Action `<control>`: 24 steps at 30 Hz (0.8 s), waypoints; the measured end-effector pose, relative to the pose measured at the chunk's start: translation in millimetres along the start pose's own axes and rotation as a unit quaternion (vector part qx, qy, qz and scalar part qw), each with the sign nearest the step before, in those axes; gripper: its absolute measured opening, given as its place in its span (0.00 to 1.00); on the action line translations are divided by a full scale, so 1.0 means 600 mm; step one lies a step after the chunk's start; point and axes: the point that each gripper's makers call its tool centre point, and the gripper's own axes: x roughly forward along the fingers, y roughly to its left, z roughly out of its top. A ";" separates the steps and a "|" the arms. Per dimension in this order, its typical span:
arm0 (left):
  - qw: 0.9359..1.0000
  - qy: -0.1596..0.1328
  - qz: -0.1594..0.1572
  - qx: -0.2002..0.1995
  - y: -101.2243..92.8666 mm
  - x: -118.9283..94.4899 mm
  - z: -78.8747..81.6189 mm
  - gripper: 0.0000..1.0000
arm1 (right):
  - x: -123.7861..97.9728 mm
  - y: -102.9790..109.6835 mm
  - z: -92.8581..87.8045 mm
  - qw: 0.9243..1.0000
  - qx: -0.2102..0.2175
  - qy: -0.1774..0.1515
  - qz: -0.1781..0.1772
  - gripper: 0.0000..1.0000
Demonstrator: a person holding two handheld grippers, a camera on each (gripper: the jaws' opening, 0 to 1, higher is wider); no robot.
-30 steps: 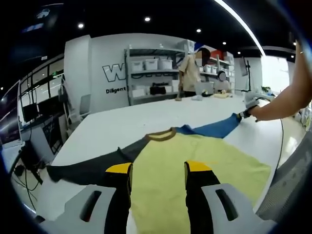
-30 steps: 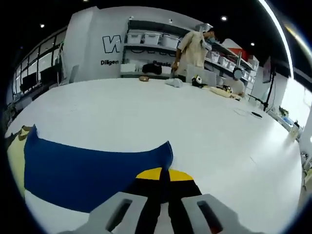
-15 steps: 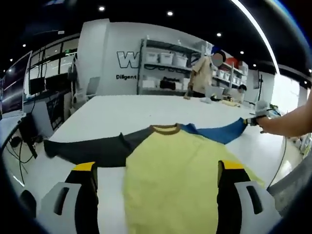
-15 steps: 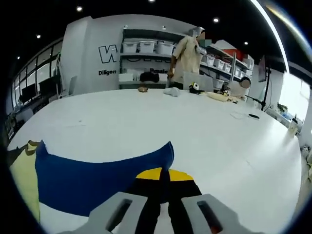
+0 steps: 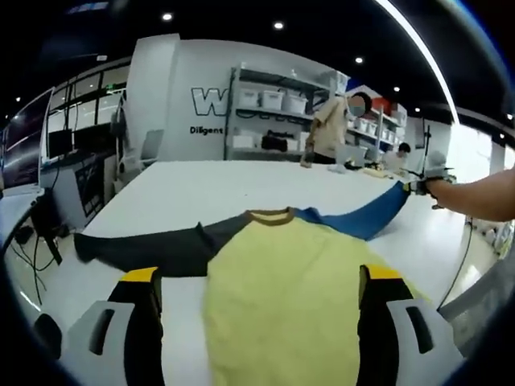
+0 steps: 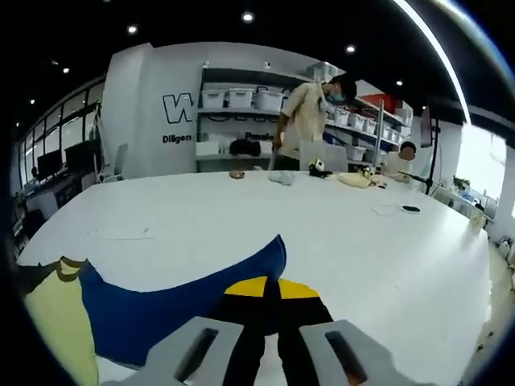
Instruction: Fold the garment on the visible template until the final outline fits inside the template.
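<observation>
A long-sleeved shirt lies on the white table: yellow body, brown collar, dark grey sleeve stretched left, blue sleeve stretched right. My left gripper is open, its yellow-tipped jaws wide apart over the shirt's lower body. In the left gripper view my right gripper, held by a person's arm, grips the blue sleeve's cuff and holds it raised. In the right gripper view that gripper is shut on the blue sleeve, with the yellow body at the left.
A person stands at the far end by shelves of white bins. Small items lie on the far part of the table. Another person sits at the back right. Monitors and a chair stand left of the table.
The left gripper's jaws spread from narrow to wide a second ago and have held since. The right gripper has lifted the blue sleeve's cuff higher off the table.
</observation>
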 end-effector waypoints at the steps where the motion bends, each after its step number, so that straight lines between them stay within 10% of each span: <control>1: 1.000 0.000 -0.001 0.001 -0.001 -0.001 0.000 0.99 | -0.003 -0.004 -0.005 1.000 0.002 0.005 -0.005 0.00; 10: 1.000 -0.002 -0.006 0.004 -0.006 -0.002 0.003 0.99 | -0.037 -0.010 -0.019 1.000 0.030 0.006 -0.010 0.00; 24: 1.000 -0.004 -0.014 0.003 -0.009 -0.003 0.005 0.98 | -0.113 0.125 0.122 0.993 -0.006 -0.097 0.070 0.00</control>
